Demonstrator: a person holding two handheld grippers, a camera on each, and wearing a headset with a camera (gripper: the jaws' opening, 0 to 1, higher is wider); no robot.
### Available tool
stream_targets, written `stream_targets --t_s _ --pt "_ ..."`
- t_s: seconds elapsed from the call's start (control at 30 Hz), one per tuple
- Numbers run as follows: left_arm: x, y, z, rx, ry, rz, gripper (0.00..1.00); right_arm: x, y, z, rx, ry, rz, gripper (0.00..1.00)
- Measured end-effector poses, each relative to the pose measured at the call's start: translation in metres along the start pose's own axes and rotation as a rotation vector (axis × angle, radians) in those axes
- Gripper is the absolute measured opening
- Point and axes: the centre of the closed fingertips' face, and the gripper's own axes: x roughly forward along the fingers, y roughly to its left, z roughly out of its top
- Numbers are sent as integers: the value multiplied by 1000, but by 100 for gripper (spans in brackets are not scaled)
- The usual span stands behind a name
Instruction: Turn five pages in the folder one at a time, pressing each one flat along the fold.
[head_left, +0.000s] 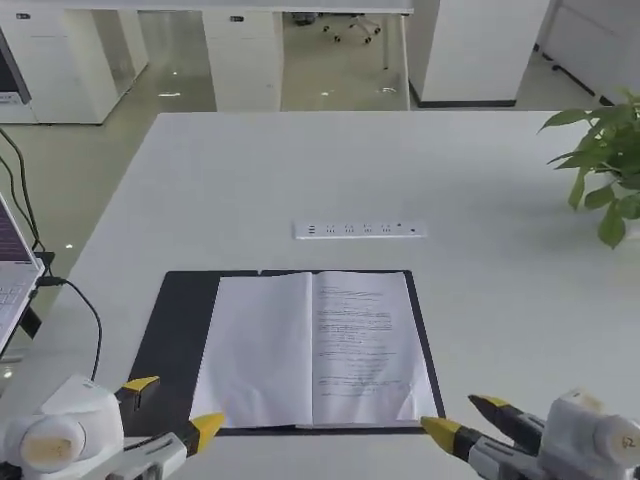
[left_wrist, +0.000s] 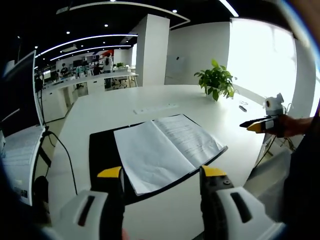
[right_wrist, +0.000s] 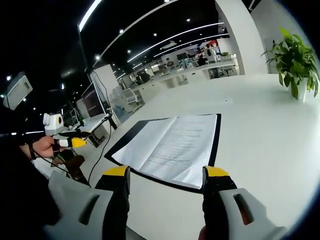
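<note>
Folder (head_left: 175, 340) open flat, no page lifted; turned-page count indeterminable, turns judged outstanding. Left gripper (head_left: 175, 407) at folder's near-left corner, right gripper (head_left: 463, 418) at near-right corner; both jaws open, empty

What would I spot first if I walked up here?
Probably the open folder lying near the front of the big white table, with a printed page on its right side. Next, the two yellow-tipped grippers, the left gripper and right gripper, both open by the folder's near corners. A leafy green plant sits at the table's far right.
</note>
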Motion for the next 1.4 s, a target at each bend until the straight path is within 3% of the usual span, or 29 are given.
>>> stream_targets --t_s 0.3,0.4,0.57,0.8,0.93,1.4 --pt "-2 -4 -7 -2 25 -22 66 -12 -3 -5 25 -1 -35 62" --pt "2 -2 -7 0 34 -28 66 -12 -1 -5 45 -14 -29 62" --pt "11 -5 -5 1 43 -36 66 -10 2 -9 33 8 -20 62" --pt "28 -26 6 30 50 -88 65 -9 1 -11 31 26 -2 63" --pt "39 -42 7 72 75 -127 66 -11 0 -18 9 59 6 63" --pt "84 -87 32 164 95 -248 65 -15 -4 -19 20 56 44 62"
